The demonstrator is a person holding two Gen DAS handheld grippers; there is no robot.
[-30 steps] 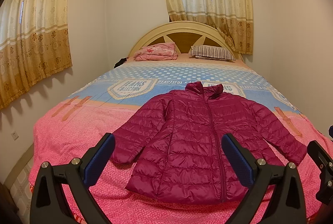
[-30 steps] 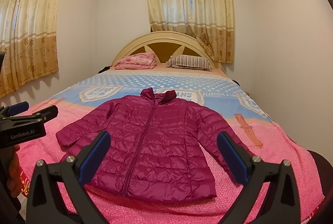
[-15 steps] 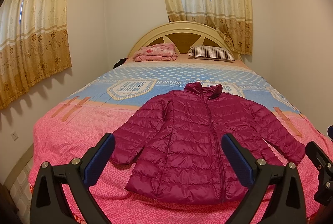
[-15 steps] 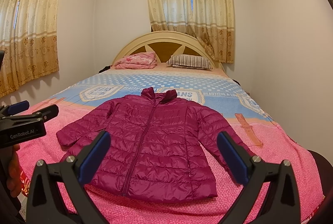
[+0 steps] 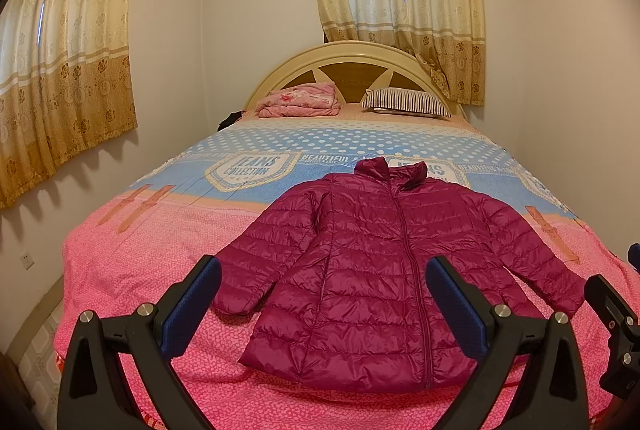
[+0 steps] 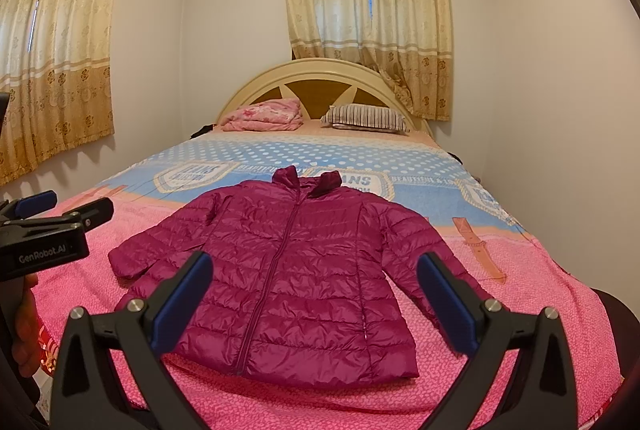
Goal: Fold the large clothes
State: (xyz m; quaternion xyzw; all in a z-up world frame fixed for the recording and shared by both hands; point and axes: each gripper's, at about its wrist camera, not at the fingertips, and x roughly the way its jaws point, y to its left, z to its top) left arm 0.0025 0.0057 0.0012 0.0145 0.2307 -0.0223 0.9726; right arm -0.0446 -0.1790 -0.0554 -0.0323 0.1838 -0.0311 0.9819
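A magenta quilted puffer jacket point(image 5: 372, 270) lies flat, zipped and front up, on the pink foot end of the bed, sleeves spread to both sides; it also shows in the right wrist view point(image 6: 296, 270). My left gripper point(image 5: 323, 300) is open and empty, held above the bed's foot edge in front of the jacket's hem. My right gripper point(image 6: 314, 296) is open and empty, also in front of the hem. The left gripper's body point(image 6: 44, 238) shows at the left edge of the right wrist view.
The bed point(image 5: 132, 254) has a pink and blue cover. A folded pink blanket point(image 5: 300, 100) and a striped pillow point(image 5: 406, 102) lie by the headboard. Walls close in on both sides, with curtains point(image 5: 60, 70) at left and behind.
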